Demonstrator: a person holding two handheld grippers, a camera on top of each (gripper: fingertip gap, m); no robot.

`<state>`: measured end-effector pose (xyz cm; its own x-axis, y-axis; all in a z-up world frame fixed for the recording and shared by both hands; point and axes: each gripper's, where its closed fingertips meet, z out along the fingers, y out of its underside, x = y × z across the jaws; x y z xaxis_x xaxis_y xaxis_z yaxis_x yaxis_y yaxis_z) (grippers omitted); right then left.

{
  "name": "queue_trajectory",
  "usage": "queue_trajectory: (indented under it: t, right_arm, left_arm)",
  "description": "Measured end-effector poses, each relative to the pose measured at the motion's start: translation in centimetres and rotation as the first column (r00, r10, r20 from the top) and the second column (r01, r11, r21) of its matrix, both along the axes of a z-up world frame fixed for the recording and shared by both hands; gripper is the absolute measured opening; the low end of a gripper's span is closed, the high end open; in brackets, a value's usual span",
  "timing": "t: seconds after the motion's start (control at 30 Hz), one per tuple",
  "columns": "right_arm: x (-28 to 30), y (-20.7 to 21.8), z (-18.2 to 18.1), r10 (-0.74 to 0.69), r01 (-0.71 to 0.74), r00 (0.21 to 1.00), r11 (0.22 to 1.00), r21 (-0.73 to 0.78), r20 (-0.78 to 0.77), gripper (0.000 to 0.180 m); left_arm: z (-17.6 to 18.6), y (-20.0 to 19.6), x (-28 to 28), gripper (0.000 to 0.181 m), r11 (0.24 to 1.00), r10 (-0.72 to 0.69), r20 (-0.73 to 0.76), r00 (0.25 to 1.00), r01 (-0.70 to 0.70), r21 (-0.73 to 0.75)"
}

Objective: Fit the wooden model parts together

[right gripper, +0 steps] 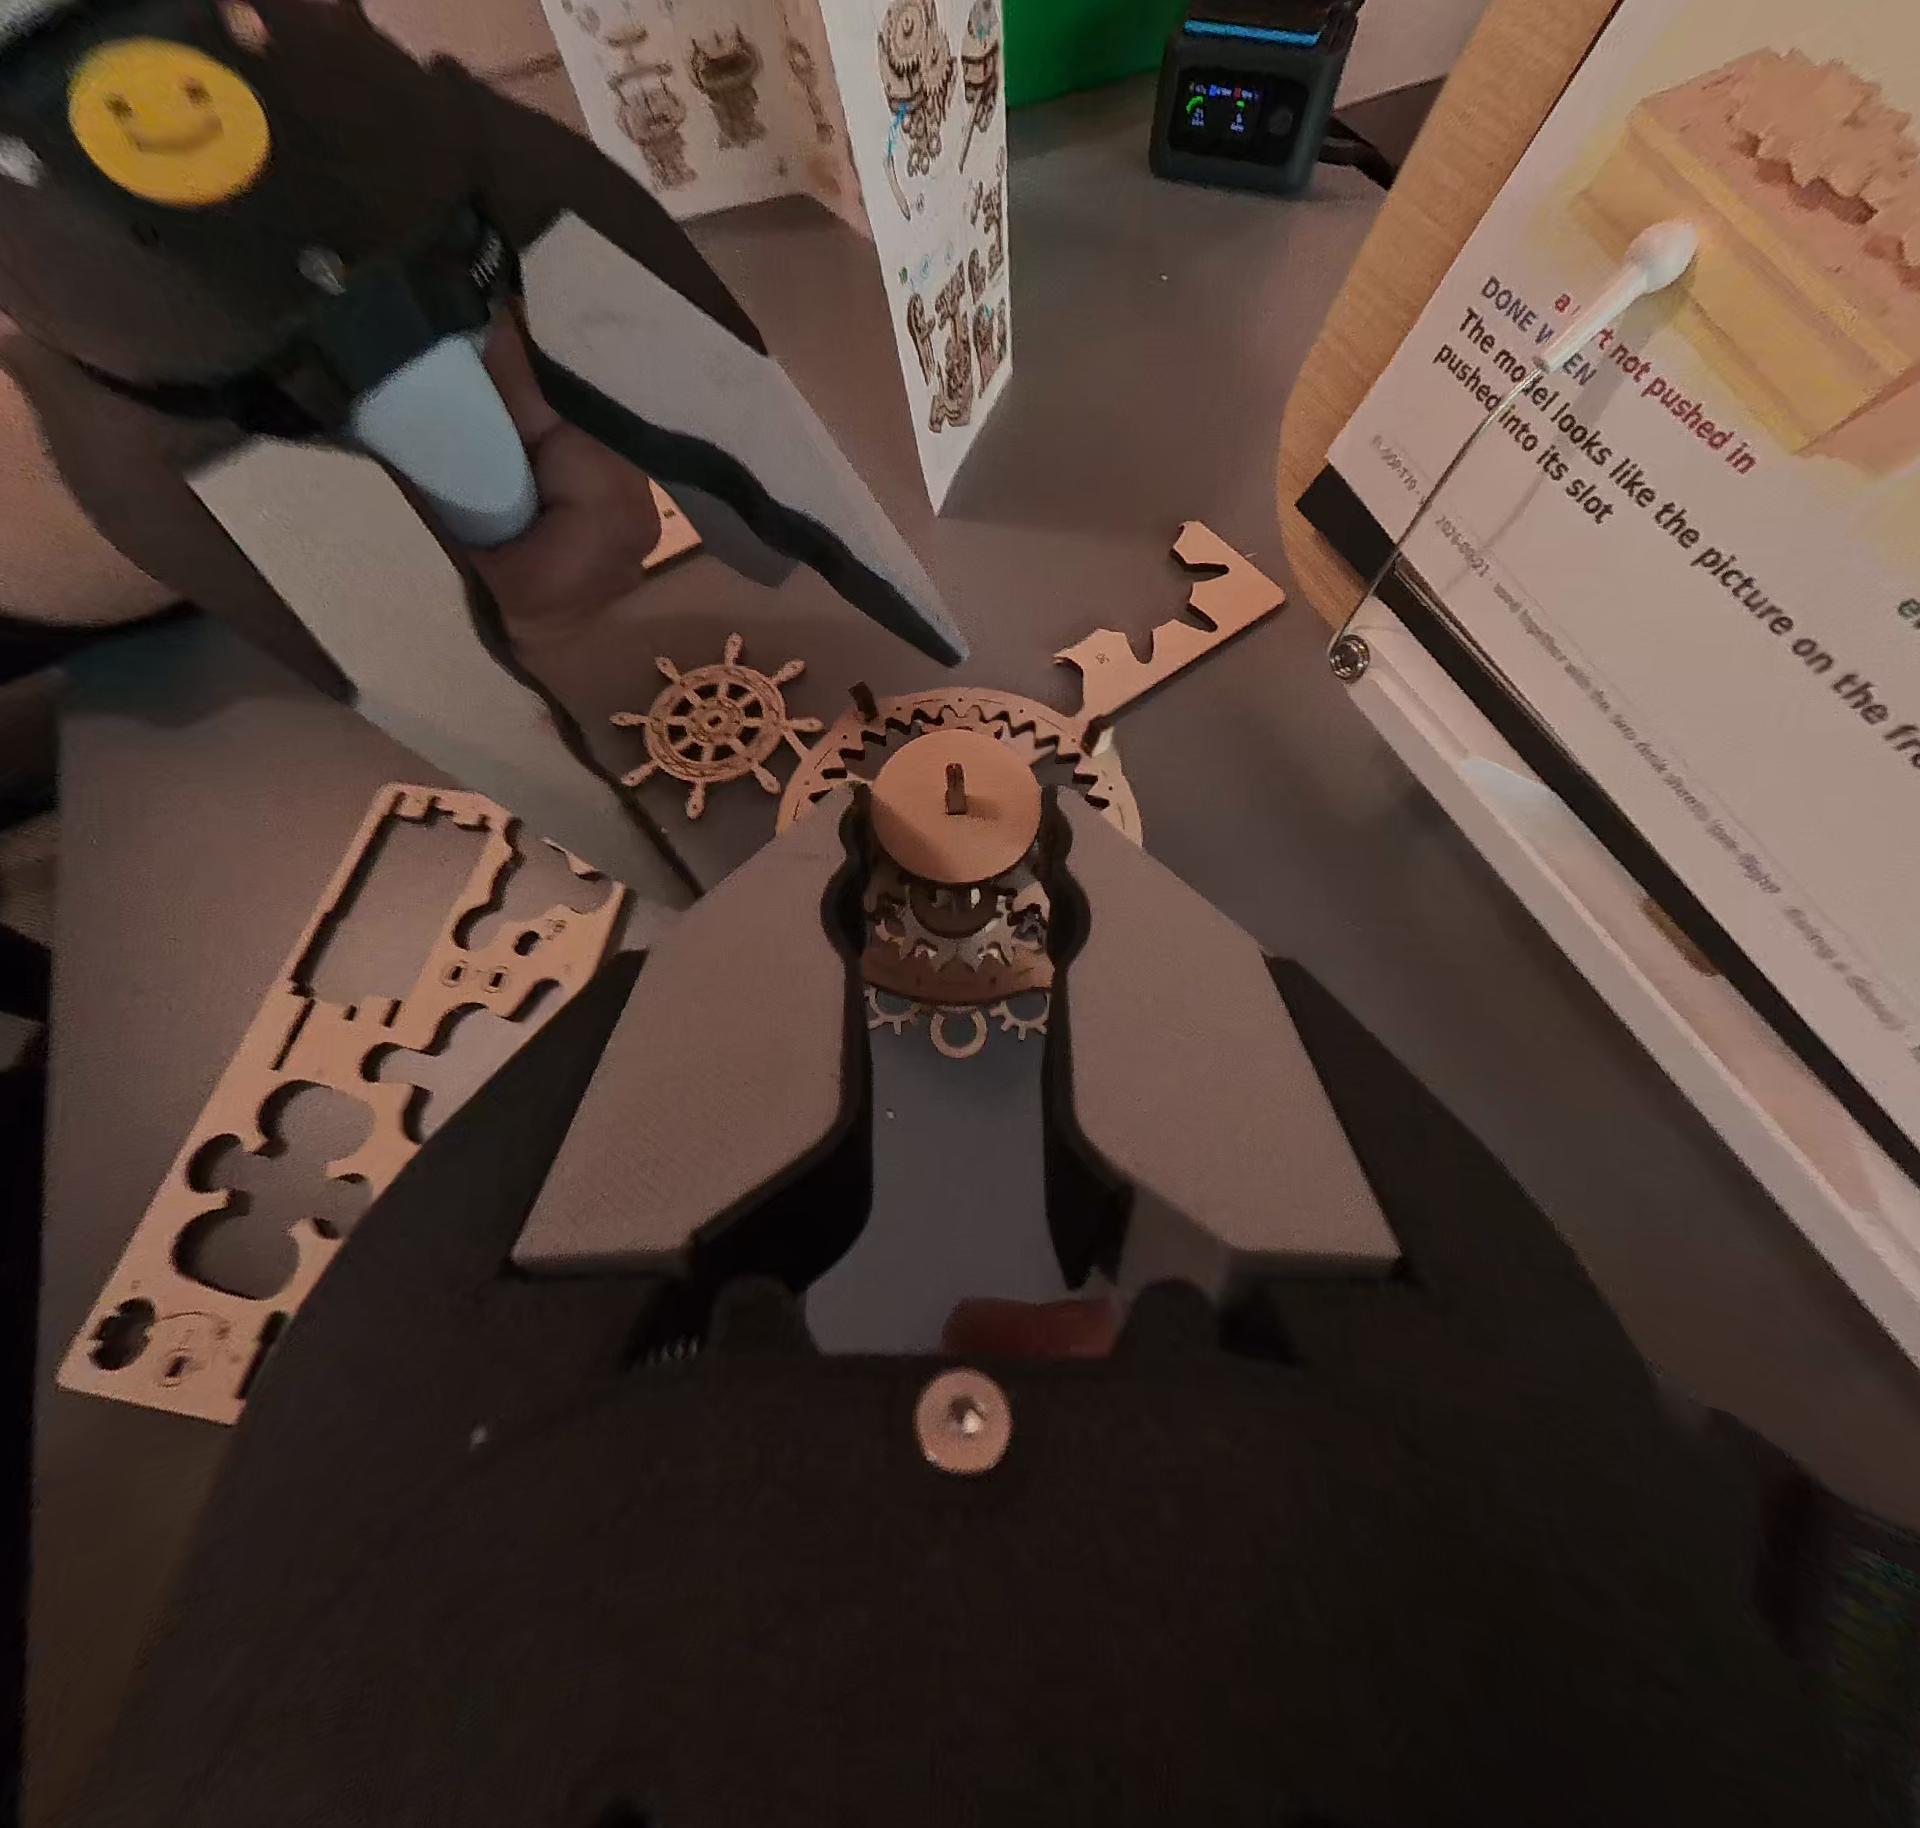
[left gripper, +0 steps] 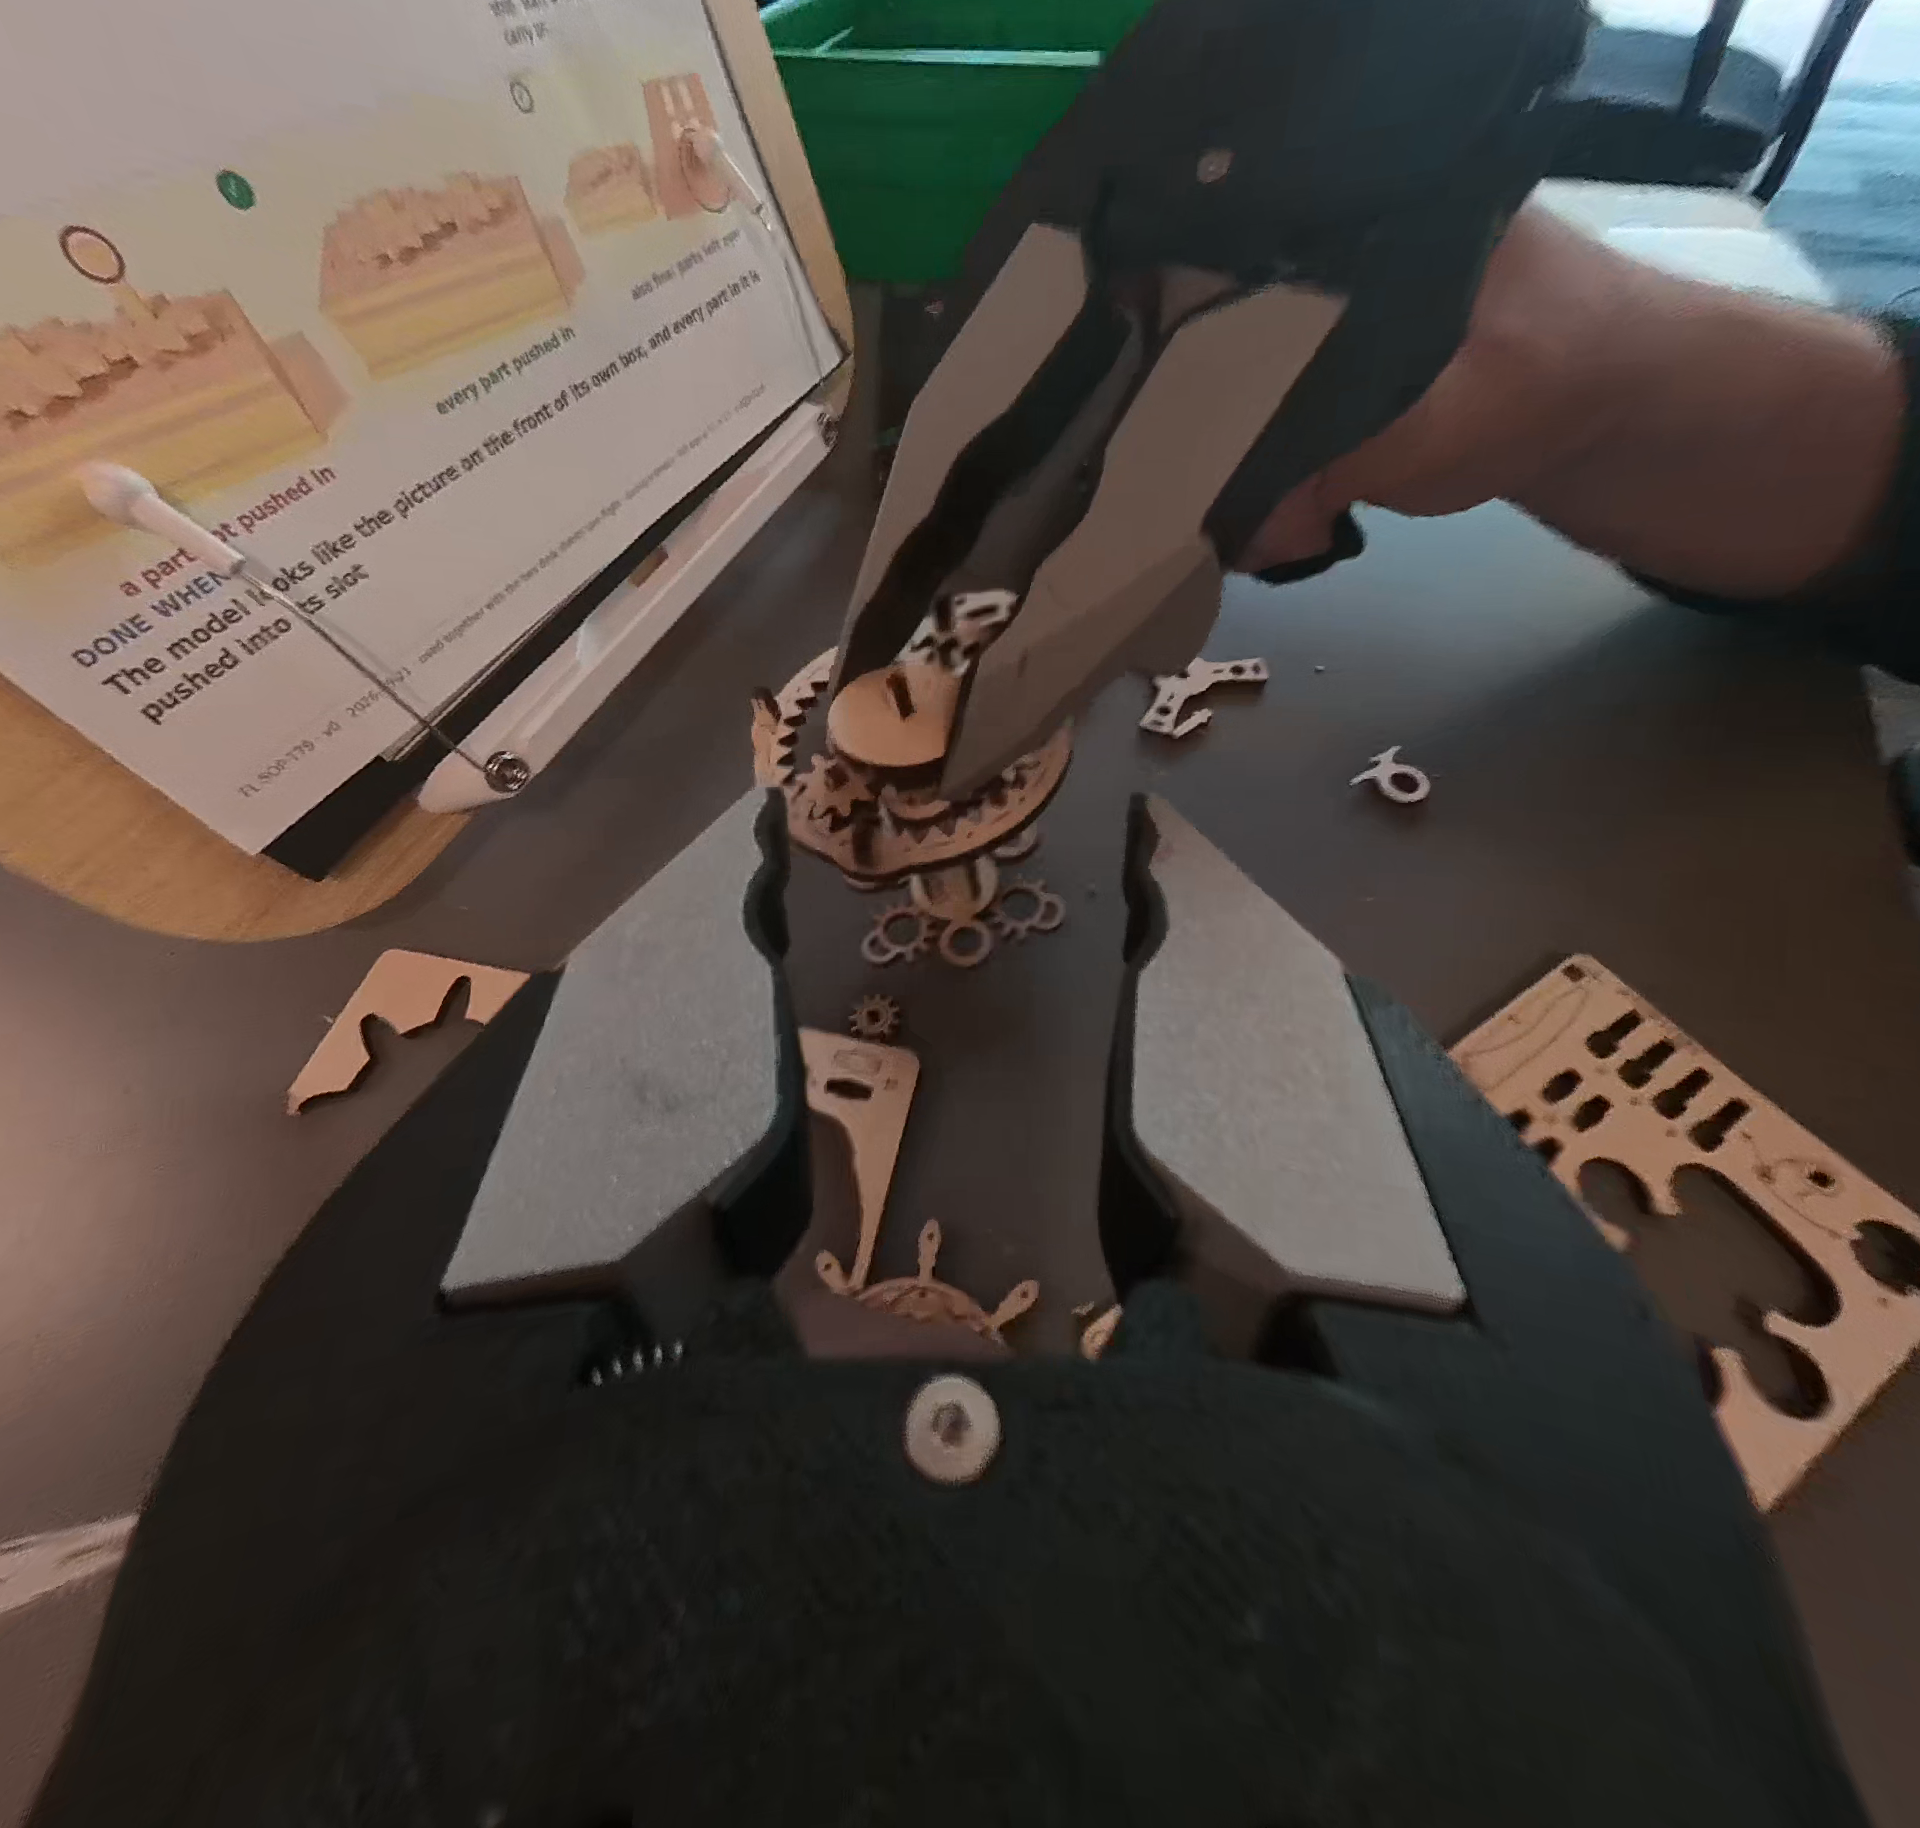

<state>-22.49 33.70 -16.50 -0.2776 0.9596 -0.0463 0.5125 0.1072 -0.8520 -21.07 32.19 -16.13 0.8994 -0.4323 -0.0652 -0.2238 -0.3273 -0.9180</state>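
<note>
— So which step is under way at the bench (left gripper: 1558, 739)?

— Right tongs (right gripper: 956, 843) grip the wooden gear model (right gripper: 956, 905), their fingers narrowed on the stack just under its round top disc (right gripper: 954, 804). From the left wrist view, the model (left gripper: 914, 791) stands just ahead of the left tongs (left gripper: 951, 822), which are spread wide and hold nothing.

— And the loose parts?

— A ship's wheel (right gripper: 717, 724) lies just beyond the right tongs' left finger, beside the model; a punched-out sheet (right gripper: 312, 1082) lies to their left. A small gear (left gripper: 875, 1018) rests between the left tongs' fingers.

— What does the next move call for?

— Likely, the right steadying the model while the left closes on a loose part and brings it to its slot.
</note>
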Motion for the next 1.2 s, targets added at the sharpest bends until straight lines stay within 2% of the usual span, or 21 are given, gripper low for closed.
queue_trajectory:
  t: [0.07,0.17,0.3,0.53,0.77,0.87,1.0,1.1,1.13,1.2]
  right_arm:
    - [0.1,-0.1,0.6,0.007,-0.009,1.000,0.997,-0.080,-0.020,0.029]
    - [0.4,0.0,0.9,0.013,-0.017,1.000,0.985,-0.171,-0.028,0.029]
    - [0.4,0.1,0.9,0.019,-0.025,0.999,0.969,-0.248,-0.030,0.029]
    - [0.2,0.0,0.2,0.014,-0.017,1.000,0.960,-0.280,-0.011,0.029]
    - [0.1,-0.1,0.3,0.009,-0.012,1.000,0.954,-0.298,-0.013,0.029]
    - [0.2,-0.6,0.7,0.033,-0.039,0.999,0.939,-0.343,-0.023,0.029]
    - [0.4,-0.3,0.6,0.029,-0.031,1.000,0.959,-0.281,-0.009,0.029]
    - [0.7,0.1,0.5,0.019,-0.019,1.000,0.987,-0.161,0.002,0.027]
    - [0.8,0.0,0.5,0.026,-0.025,1.000,0.992,-0.120,0.004,0.019]
    - [1.0,-0.2,0.7,0.028,-0.028,1.000,0.998,-0.050,0.007,0.016]
  left_arm:
    - [-0.7,-0.2,-0.6,0.067,1.000,0.024,-0.063,0.998,-0.024,-0.010]
    - [-1.0,-0.7,-1.1,0.065,0.999,0.035,-0.071,0.997,-0.036,-0.007]
    - [-1.7,0.1,-1.3,0.048,0.996,0.078,0.004,0.997,-0.078,-0.042]
    - [-1.8,0.9,-0.5,0.030,0.997,0.072,0.178,0.981,-0.063,-0.051]
    - [-2.7,1.6,0.2,0.036,0.997,0.047,0.212,0.976,-0.032,-0.072]
    - [-2.5,1.7,0.6,0.018,0.998,0.026,0.237,0.971,-0.010,-0.068]
    - [-2.6,1.9,0.8,0.016,0.997,0.018,0.240,0.971,0.000,-0.076]
    - [-3.0,1.9,0.8,0.016,0.995,0.025,0.232,0.972,-0.003,-0.097]
    - [-3.2,1.9,0.9,0.016,0.995,0.026,0.229,0.973,-0.001,-0.105]
    - [-3.3,1.9,0.9,0.015,0.994,0.026,0.222,0.975,-0.002,-0.108]
